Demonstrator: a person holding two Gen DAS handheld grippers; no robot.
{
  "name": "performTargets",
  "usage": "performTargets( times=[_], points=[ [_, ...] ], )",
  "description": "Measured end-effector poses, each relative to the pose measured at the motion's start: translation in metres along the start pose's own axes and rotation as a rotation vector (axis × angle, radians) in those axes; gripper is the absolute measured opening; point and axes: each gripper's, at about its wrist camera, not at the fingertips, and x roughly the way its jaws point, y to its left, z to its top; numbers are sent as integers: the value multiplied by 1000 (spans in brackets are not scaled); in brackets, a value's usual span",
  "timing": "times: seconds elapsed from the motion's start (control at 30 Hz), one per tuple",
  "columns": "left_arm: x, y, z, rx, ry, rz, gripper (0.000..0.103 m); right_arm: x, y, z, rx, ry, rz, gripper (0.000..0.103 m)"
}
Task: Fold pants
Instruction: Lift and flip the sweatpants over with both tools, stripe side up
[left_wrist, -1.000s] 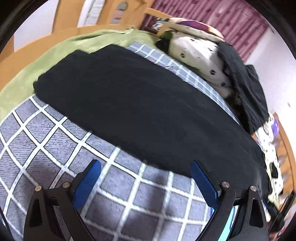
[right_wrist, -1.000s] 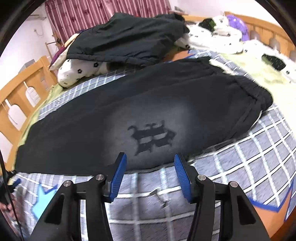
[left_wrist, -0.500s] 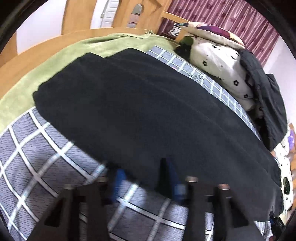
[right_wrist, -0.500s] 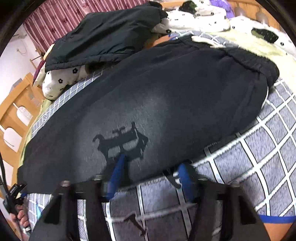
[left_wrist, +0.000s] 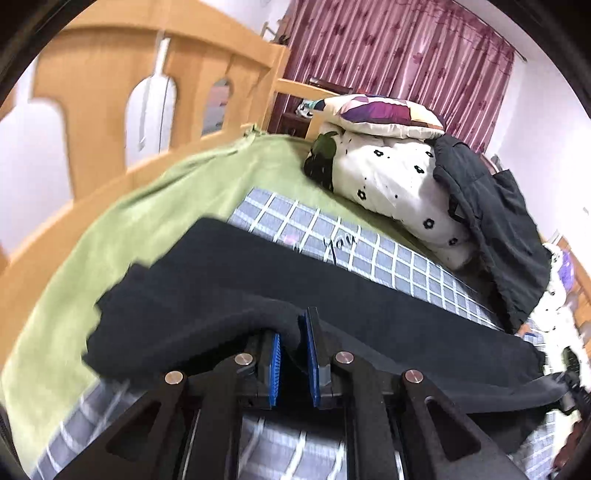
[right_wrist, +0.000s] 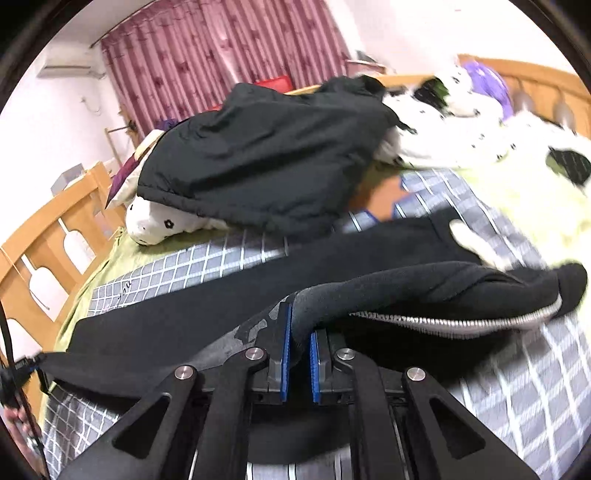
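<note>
We see a grey checked blanket (left_wrist: 388, 254) spread over a green sheet (left_wrist: 155, 218) on the bed. At its far side a white flower-print duvet (left_wrist: 391, 184) lies bundled, with a patchwork pillow (left_wrist: 384, 114) on top and a black jacket (right_wrist: 266, 155) draped over it. A wooden bed rail (left_wrist: 110, 74) runs alongside, and maroon curtains (left_wrist: 406, 55) hang behind.

Both views are bright with even, soft indoor light and only weak shadows. The fisheye lenses bend straight lines strongly toward the rims and leave dark corners, curving the wooden bed rail (left_wrist: 110, 155). Motion blur smears the checked blanket (right_wrist: 524, 387) and white bedding (right_wrist: 517, 206) near the edges, while the black pants (left_wrist: 207, 295) lose detail in their dark folds.
</note>
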Motion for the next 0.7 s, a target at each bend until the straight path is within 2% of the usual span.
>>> performTargets(
  times=[0.17,0.3,0.37,0.47,0.6,0.67,0.7],
  points=[
    [51,-19,19,4,-5,39,12,38,1,27,-13,2,23,8],
    [95,-29,18,26,16,88,12,87,7,29,-94,30,-18,8],
    [113,-36,19,54,21,85,12,106,9,28,-112,34,-40,8],
    [130,-54,22,137,7,142,12,136,7,33,-93,45,-76,8],
    [144,-57,28,142,49,156,12,166,-1,36,-30,92,-92,15],
    [140,-53,29,117,74,143,24,169,-4,34,-19,112,-96,19],
    [137,-51,28,107,77,135,29,164,-3,33,-21,109,-94,26]
  ],
)
